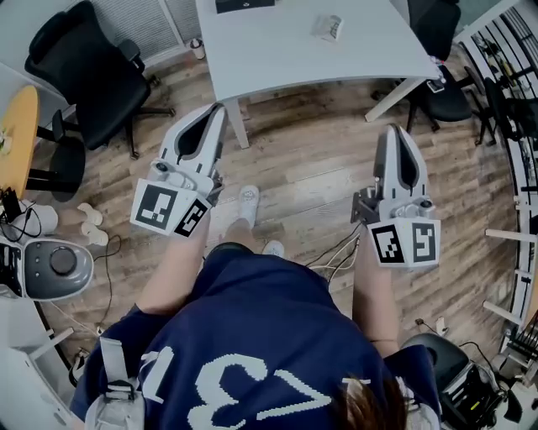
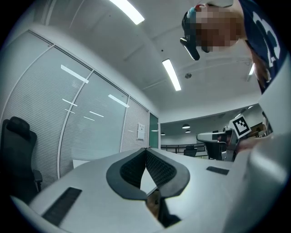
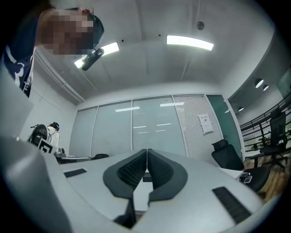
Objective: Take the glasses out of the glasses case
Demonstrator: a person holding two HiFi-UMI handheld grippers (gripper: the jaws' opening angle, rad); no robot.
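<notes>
Wood-plank floor (image 1: 311, 168) fills the head view, seen steeply from above. A person in a dark blue shirt (image 1: 244, 336) stands on it, pale shoes (image 1: 248, 201) showing just beyond the chest. A white table (image 1: 277, 59) stands at the far side. On its far right part lies a small pale object (image 1: 329, 27), too small to tell whether it is the glasses case. A dark flat item (image 1: 244, 4) sits at the table's far edge, cut off by the frame. Both lie well apart from the grippers.

The left gripper (image 1: 216, 109) is held out on the left, its tips over the floor beside a table leg (image 1: 238, 122) and its marker cube (image 1: 168, 208) near the person's body. The right gripper (image 1: 396, 130) is held out on the right, tips near the table's near edge. Each hangs in the air and touches nothing.

In the left gripper view the dark ribbed pads (image 2: 129, 170) meet at their tips with nothing between them. Behind them are glass partitions with blinds (image 2: 91, 132) and long ceiling lights (image 2: 172, 75). In the right gripper view the pads (image 3: 132, 170) are likewise pressed together and empty, in front of a similar glass wall.

A black office chair (image 1: 92, 76) stands at the far left and another (image 1: 441, 92) at the far right. A yellow round tabletop (image 1: 17, 134) shows at the left edge, with a grey and white device (image 1: 50, 267) nearer on the floor
</notes>
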